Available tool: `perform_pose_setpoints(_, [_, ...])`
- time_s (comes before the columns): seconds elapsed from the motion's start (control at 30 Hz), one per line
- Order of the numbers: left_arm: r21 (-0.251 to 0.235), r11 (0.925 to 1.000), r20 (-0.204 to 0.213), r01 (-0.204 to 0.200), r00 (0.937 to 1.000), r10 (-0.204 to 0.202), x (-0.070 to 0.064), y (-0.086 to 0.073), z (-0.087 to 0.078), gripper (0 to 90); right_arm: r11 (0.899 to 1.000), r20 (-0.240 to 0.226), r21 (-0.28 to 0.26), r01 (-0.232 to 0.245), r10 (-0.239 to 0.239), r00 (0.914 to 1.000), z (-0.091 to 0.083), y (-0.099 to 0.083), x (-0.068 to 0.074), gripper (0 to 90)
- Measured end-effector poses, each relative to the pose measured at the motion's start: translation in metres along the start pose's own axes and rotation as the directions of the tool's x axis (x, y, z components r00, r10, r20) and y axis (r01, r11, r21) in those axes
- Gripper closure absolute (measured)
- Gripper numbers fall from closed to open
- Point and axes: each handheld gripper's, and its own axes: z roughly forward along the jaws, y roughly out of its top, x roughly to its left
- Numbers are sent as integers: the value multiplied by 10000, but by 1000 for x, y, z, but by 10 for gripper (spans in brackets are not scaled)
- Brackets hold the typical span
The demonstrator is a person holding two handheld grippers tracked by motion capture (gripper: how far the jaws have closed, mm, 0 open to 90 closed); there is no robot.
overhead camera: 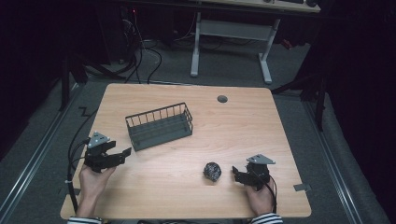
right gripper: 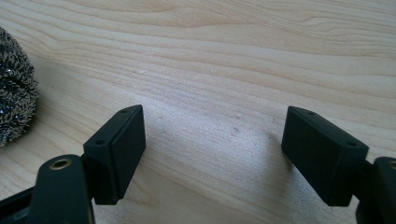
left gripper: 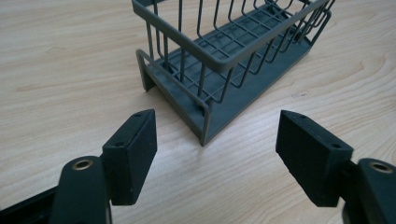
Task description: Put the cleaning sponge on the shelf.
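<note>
A: High view first. What do we see?

B: Wooden table. We hold the left gripper at the table's left edge, jaws spread wide, nothing betw. them. It points toward the grey wire basket, just beside its near end, not touching. Right gripper sits low at the right, jaws also apart, empty. A dark steel-wool scrubber lies on the table just left of it, w/ a small gap.

A: Left gripper view?

B: Both black jaws wide open, bare wood betw. them. The basket's near corner stands upright just ahead, centred in the gap, clear of both pads. Basket looks empty.

A: Right gripper view?

B: Jaws released here too, wide apart, gripping nothing, only wood grain betw. them. The scrubber shows at the left edge, outside the left jaw, near but apart from it.
</note>
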Motion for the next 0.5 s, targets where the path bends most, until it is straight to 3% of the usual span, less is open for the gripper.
perform_pose_setpoints(0.5, [3,9996,42,265,9996,-265,1,33,9,290,10000,-13,-6,17,-17,10000,0,0,0,224])
